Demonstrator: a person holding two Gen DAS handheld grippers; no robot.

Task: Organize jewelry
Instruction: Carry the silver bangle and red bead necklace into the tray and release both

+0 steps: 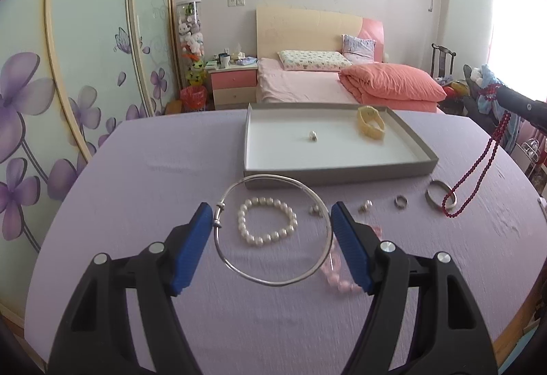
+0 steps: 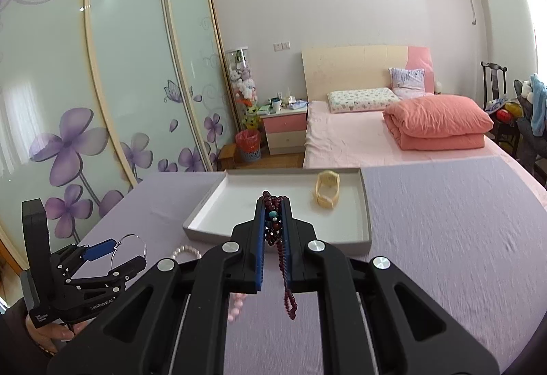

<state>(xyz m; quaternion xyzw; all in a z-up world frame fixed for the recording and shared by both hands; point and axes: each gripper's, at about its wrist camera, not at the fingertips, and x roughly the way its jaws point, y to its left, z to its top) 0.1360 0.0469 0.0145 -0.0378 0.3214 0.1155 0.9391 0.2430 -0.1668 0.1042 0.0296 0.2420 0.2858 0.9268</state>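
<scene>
A: How are the fingers of the left gripper (image 1: 271, 221) set?

B: They are spread wide, and a thin silver bangle (image 1: 273, 231) is held between the two blue pads, raised above the lilac tablecloth (image 1: 154, 197). The hoop's small clasp is pressed against the left pad (image 1: 198, 238).

A: And the right gripper (image 2: 273, 221)?

B: Its fingers are clamped on a dark red bead necklace (image 2: 278, 238). The strand is bunched between the pads, and a loop is left hanging below them. From the left camera, the necklace (image 1: 478, 170) is seen dangling at three o'clock, with its lowest loop down in front of a grey metal bangle (image 1: 439, 197).

A: Where is the tray?

B: A shallow grey tray (image 1: 342, 175) with a white floor is seen at twelve o'clock. Inside it, a cream bracelet (image 1: 371, 127) is stood on edge at one o'clock, and a small silver piece (image 1: 312, 135) is laid near the middle.

A: What is left on the cloth?

B: A pearl bracelet (image 1: 266, 221) is seen through the silver hoop. A pink bead bracelet (image 1: 342, 272) is partly hidden by the right pad at four o'clock. Two small silver beads (image 1: 365, 205), a ring (image 1: 400, 202) and the grey metal bangle are lined up toward three o'clock, all in front of the tray.
</scene>
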